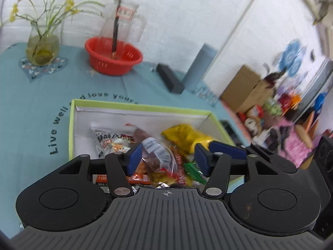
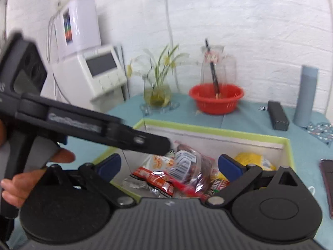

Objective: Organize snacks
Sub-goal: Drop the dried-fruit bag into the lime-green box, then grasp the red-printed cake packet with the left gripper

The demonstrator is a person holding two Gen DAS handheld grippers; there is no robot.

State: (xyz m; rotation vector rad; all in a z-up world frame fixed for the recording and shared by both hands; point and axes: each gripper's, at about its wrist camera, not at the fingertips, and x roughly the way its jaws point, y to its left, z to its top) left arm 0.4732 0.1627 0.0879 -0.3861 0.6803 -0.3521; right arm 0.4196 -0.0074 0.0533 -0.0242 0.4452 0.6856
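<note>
A white box with a lime-green rim (image 1: 143,106) (image 2: 210,128) sits on the teal tablecloth and holds several snack packets. Among them are a yellow bag (image 1: 185,135) (image 2: 252,160), a white packet with a cartoon (image 1: 110,140), a clear packet with dark snacks (image 1: 156,154) (image 2: 191,166) and a red packet (image 2: 154,179). My left gripper (image 1: 167,156) is open above the clear packet, which lies between its blue pads without being pinched. My right gripper (image 2: 169,165) is open wide over the box. The left gripper's body (image 2: 93,127) crosses the right wrist view.
At the back stand a red basket (image 1: 113,57) (image 2: 216,98), a glass jug (image 1: 122,20), a vase with plants (image 1: 42,45) (image 2: 157,92), a black case (image 1: 169,78) (image 2: 277,115) and a grey-blue cylinder (image 1: 197,66) (image 2: 306,98). A dark flat item (image 2: 327,183) lies right of the box.
</note>
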